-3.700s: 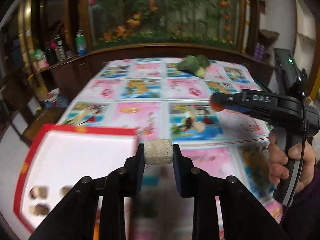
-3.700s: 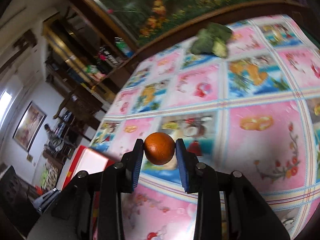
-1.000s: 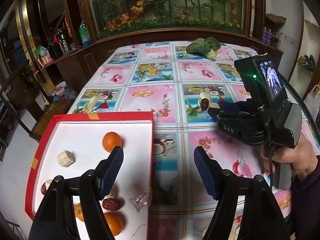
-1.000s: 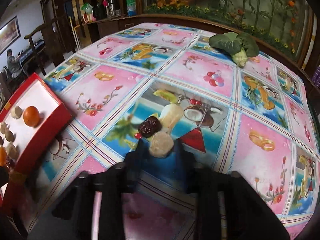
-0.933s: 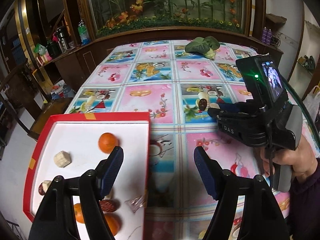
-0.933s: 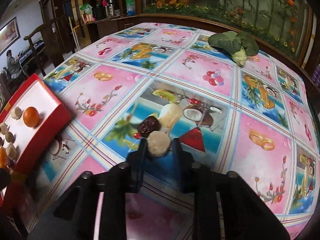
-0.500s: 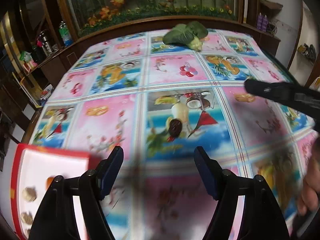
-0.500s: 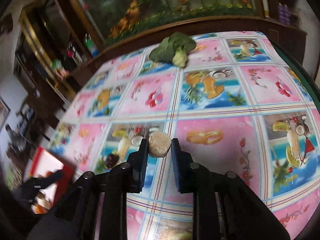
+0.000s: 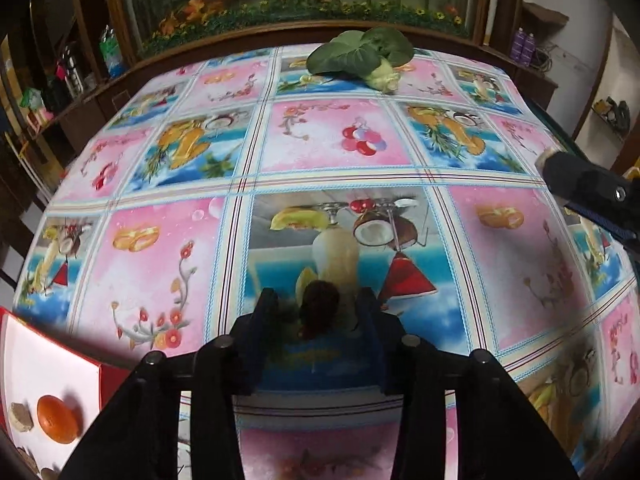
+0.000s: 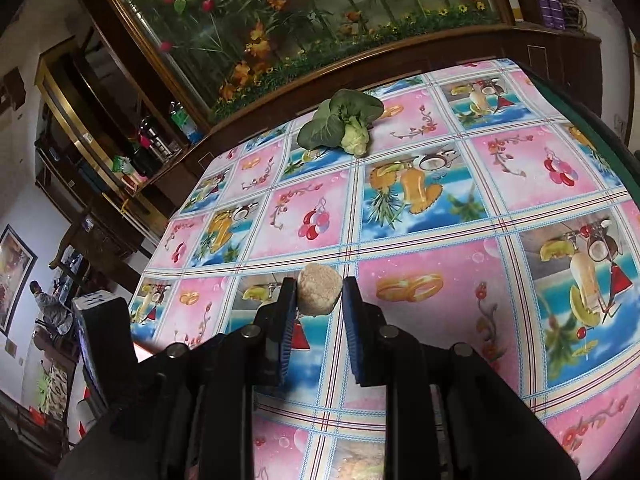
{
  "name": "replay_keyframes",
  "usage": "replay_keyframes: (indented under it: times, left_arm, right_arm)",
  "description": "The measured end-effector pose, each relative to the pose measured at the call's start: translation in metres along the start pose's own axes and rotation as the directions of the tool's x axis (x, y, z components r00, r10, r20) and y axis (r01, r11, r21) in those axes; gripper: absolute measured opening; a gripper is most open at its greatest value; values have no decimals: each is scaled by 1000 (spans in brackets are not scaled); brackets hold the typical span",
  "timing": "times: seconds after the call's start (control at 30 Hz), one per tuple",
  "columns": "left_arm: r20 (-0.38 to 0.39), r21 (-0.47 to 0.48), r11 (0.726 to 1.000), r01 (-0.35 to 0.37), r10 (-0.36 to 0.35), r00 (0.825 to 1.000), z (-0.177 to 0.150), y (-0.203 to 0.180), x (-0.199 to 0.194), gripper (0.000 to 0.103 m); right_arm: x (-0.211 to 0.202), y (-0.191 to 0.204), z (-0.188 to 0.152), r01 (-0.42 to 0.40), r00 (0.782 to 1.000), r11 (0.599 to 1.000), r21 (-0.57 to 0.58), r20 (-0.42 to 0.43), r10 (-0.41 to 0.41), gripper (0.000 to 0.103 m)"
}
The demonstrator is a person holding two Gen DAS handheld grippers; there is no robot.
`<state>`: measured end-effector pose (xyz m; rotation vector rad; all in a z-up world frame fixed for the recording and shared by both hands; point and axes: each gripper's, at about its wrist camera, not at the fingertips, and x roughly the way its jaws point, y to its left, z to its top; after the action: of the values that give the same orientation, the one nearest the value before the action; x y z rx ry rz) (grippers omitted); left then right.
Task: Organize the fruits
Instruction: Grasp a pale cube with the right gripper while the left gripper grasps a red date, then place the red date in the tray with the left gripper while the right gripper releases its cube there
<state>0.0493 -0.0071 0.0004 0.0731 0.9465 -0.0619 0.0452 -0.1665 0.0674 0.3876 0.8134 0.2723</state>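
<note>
Left tool (image 9: pixel 318 314): having left the red tray (image 9: pixel 48 376), closing around dark date (image 9: pixel 320 308) mid-surface. Right tool (image 10: pixel 318 300): carrying beige chunk (image 10: pixel 319 290), now lifted, trayward next.

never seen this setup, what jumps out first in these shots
The loud tablecloth of pink and blue fruit pictures covers the whole table. At its far edge lies a leafy green vegetable. Up close, the right tongs grip a pale beige round piece, while the left tongs are closing around a dark red fruit on the cloth.
</note>
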Motion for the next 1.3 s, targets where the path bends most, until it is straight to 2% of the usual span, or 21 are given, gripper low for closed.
replay_keyframes:
  times: [0.27,0.4,0.53,0.63,0.7,0.77,0.87,0.97,1.13,1.23,1.3]
  left_arm:
    - [17,-11,999,36,-36,999,3,-5,2,16]
    - [9,-36,998,59,-59,998,-1,-5,-5,16]
    - [73,-31,997,65,-63,995,-8,-2,-38,16]
    - [145,-48,994,100,-92,985,-16,8,-77,16]
    - [204,-60,993,100,-86,975,-27,19,-108,16]
    - [251,-73,993,90,-69,965,-37,32,-132,16]
    - [313,-113,993,39,-2,950,-62,61,-170,16]
    - [335,-178,984,-9,69,940,-91,98,-197,16]
    - [283,-264,957,-119,195,939,-138,157,-211,16]
    - [239,-301,942,-149,225,945,-154,181,-202,16]
    - [221,-326,934,-148,227,948,-161,193,-197,16]
  right_arm:
    - [1,-2,-1,13,1000,1000,11,21,-13,25]
    - [1,1,-3,19,999,1000,3,35,-19,25]
    - [0,11,-6,14,998,999,-43,59,-11,25]
    - [-1,17,-9,-16,998,998,-64,64,20,25]
    - [-3,24,-11,-37,996,996,-86,77,43,25]
    - [-7,34,-15,-69,992,990,-126,93,81,25]
    - [-16,51,-23,-132,981,973,-189,119,156,25]
    - [-20,69,-34,-188,969,953,-238,111,219,25]
    - [-20,106,-62,-301,947,914,-273,30,321,25]
    - [-14,138,-87,-372,927,889,-267,-63,369,25]
    - [-5,163,-108,-421,907,867,-266,-137,399,25]
